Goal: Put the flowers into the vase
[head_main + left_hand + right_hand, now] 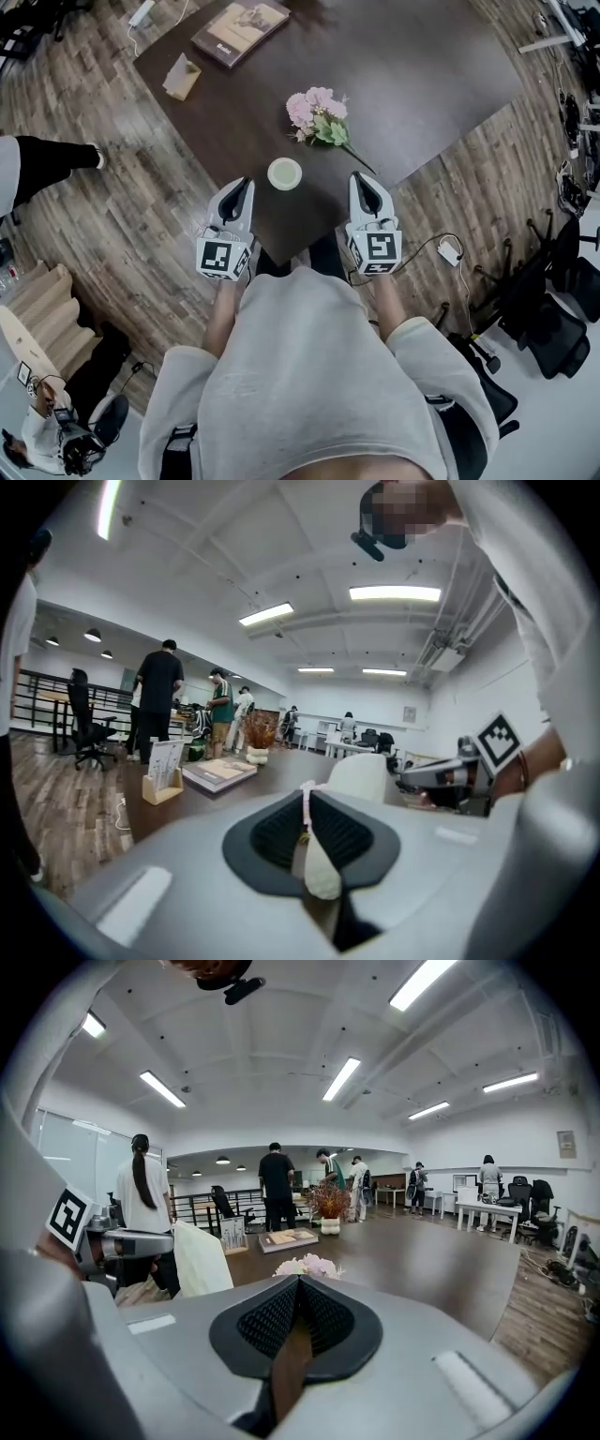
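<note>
Pick-up not yet begun: left gripper & right gripper, both closed w/ nothing held, hover at the table edge. Flowers lie on the tabletop just beyond the vase, which looks empty, tho its interior is hard to read. Next move likely: open jaws, take the stems.

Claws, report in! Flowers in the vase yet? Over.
Left claw shut, empty. Right claw shut, empty. Flowers lying on table, not in vase. Nothing in the way.
</note>
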### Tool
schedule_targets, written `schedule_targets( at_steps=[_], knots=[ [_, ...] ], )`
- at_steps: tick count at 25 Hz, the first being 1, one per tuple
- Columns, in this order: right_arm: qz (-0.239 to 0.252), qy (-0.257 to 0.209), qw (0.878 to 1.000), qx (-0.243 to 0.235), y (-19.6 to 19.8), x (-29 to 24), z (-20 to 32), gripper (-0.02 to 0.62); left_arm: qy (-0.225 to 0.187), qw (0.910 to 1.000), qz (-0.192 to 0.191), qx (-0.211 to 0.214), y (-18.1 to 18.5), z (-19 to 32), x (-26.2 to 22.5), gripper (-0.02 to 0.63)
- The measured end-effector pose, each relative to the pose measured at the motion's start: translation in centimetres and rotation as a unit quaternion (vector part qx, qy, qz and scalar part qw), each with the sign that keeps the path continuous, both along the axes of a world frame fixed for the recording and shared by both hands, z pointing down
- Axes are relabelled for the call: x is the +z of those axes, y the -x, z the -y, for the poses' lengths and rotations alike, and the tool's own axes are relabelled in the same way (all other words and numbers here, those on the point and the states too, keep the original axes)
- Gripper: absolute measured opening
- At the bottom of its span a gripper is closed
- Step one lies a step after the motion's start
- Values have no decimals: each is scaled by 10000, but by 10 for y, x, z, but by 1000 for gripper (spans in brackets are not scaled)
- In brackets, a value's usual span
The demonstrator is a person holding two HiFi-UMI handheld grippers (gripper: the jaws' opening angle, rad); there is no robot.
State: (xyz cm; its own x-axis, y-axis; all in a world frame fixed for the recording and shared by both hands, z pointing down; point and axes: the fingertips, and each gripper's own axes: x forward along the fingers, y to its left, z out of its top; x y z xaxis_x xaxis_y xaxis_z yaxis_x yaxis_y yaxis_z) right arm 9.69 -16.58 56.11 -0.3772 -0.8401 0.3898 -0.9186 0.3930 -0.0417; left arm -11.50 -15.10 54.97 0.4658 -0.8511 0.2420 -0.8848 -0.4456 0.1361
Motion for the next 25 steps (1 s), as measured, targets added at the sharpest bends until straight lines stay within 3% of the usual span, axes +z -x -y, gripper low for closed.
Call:
schedule_targets(
  at_steps=[2,5,8,11,19,22,25],
  knots=[
    [-24,13,10000,-17,-1,2,1,-2,11,9997,55,217,-6,-7,9,82],
    [-47,33,10000,-37,-2,6,4,-2,134,9988,285,372,-13,-15,31,307],
    [-105,43,9999,-75,0,6,7,-2,256,9962,441,711,-29,-24,47,411],
    [-128,52,9999,-88,-1,6,9,-2,169,9948,441,898,-48,-22,47,448],
    [-101,106,9999,-44,-1,8,9,-2,-185,9929,418,1102,-77,9,36,446],
    [-127,126,9998,-45,-2,9,9,-2,-234,9916,507,1166,-82,15,37,437],
    [-135,132,9998,-41,-2,10,9,-2,-258,9915,533,1159,-82,15,38,372]
  ],
)
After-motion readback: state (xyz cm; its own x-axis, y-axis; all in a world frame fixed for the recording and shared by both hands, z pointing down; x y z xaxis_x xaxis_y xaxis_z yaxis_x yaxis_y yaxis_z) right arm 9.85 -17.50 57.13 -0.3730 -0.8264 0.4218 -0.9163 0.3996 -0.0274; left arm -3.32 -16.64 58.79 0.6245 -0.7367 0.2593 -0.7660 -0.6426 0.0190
